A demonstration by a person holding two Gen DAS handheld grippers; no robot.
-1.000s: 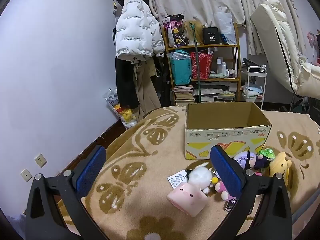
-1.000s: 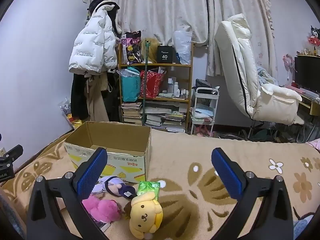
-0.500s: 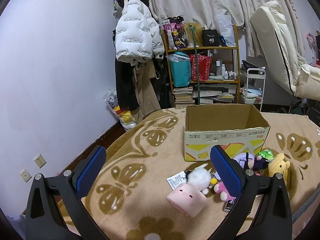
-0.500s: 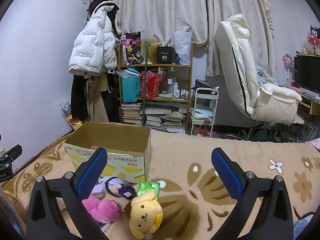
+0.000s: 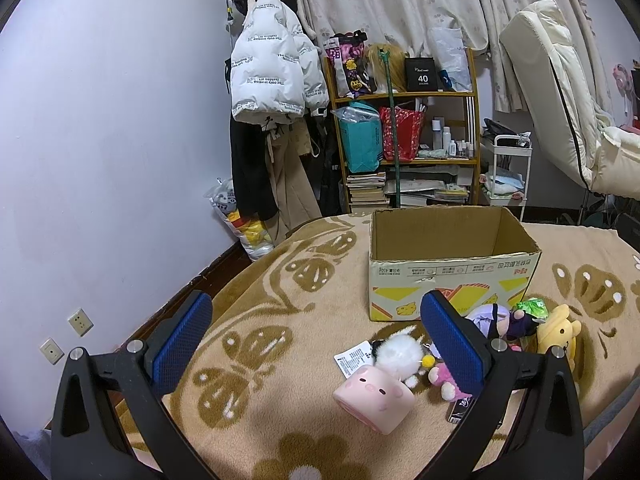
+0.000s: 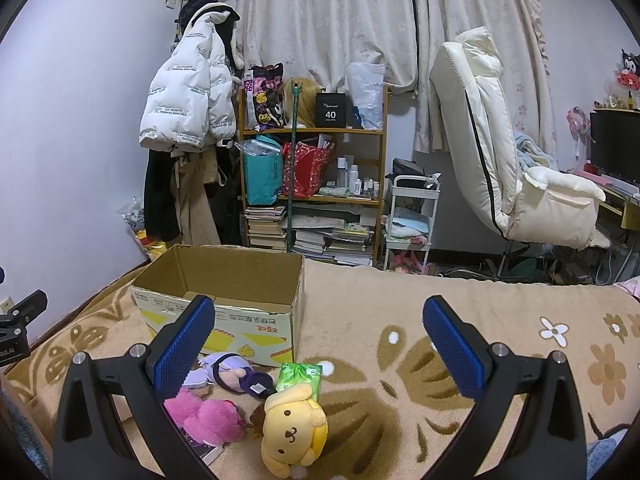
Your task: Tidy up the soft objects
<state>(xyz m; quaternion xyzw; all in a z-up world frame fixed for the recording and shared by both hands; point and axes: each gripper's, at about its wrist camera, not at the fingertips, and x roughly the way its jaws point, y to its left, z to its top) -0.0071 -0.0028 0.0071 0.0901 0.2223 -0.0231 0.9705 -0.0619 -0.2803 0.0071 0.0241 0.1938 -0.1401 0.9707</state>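
Fuzzy tan blanket (image 5: 280, 344) is carrying the plush toys: a squat pink pig (image 5: 374, 393), fluffy white one (image 5: 394, 356) and round yellow dog (image 6: 294, 426), all lying just before the open corrugated box (image 5: 454, 276). Left gripper (image 5: 316, 344) and right gripper (image 6: 318, 344) are hovering with jaws spread, empty.
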